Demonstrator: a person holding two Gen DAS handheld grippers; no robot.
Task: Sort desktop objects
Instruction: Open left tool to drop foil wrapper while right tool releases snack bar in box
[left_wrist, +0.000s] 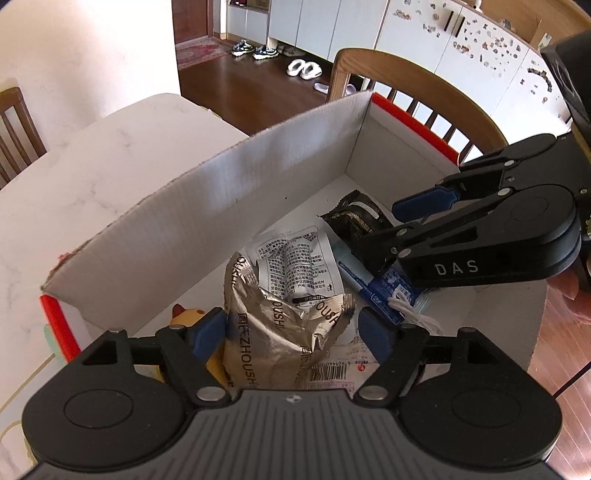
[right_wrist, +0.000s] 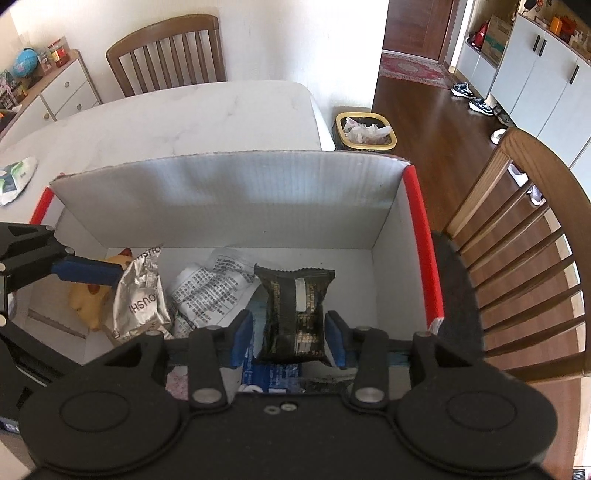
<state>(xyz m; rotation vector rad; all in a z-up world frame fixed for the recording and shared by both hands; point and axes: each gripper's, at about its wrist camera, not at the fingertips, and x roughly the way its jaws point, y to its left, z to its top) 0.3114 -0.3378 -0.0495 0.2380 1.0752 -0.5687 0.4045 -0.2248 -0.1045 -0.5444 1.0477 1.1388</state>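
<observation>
Left gripper (left_wrist: 291, 330) spread around silver foil pouch (left_wrist: 280, 332): light, crinkly, slippery. Right gripper (right_wrist: 290, 338) straddles stiffer black snack pack (right_wrist: 295, 314), pads apart; grip mid-body, 3/9 o'clock.

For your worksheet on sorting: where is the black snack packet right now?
In the right wrist view, the black snack packet stands inside the white box, between the right gripper pads, right of the white printed packet.

box (right_wrist: 229, 192) on table (right_wrist: 184, 110); foil packet (right_wrist: 142, 295) left of dark packet (right_wrist: 295, 310), both apparently inside.
</observation>
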